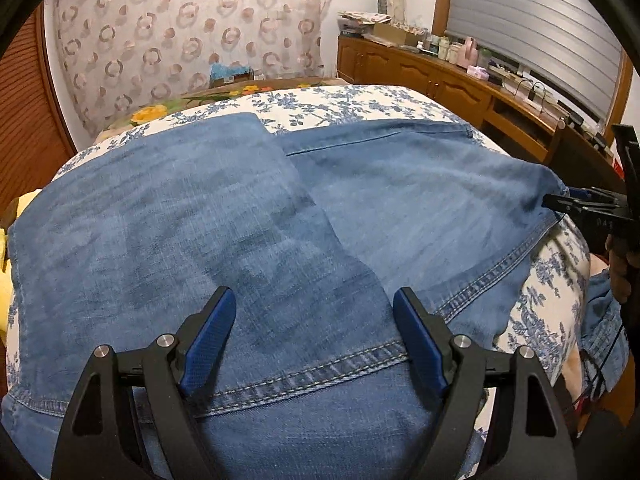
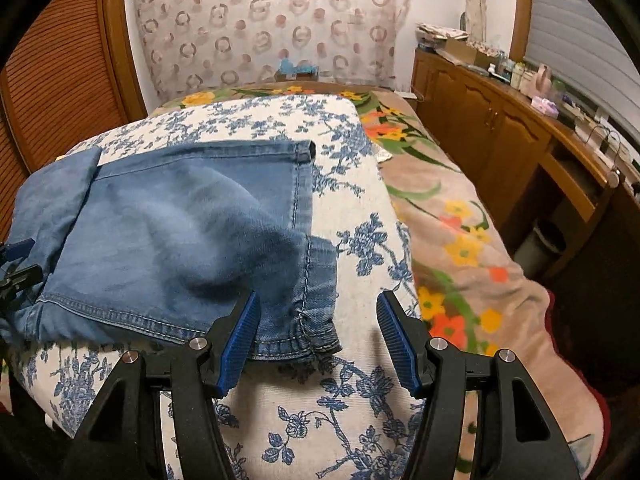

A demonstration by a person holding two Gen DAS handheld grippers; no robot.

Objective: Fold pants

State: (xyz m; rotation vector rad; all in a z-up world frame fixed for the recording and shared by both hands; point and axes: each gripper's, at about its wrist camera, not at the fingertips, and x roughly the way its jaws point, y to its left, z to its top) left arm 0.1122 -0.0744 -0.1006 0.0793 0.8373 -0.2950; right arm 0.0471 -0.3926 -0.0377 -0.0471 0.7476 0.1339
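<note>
1. Pants, blue denim, are lying partly folded on the blue-flowered white cloth covering the bed, one panel lapping over the rest.
2. Left gripper is hovering over the near, stitched edge of the pants, its blue-padded fingers standing wide apart with nothing pinched between them.
3. Right gripper is hanging at the pants' frayed hem corner, jaws apart; the left pad is sitting just beside the hem, and I cannot tell whether it is touching.
4. Seen from the left wrist, the right gripper is showing at the pants' far right edge, a hand gripping its handle.
5. Beyond the white cloth, a flowered blanket is running along the bed.
6. Further out, a wooden sideboard is standing by the wall, cluttered on top, and a circle-patterned curtain is hanging behind the bed.
</note>
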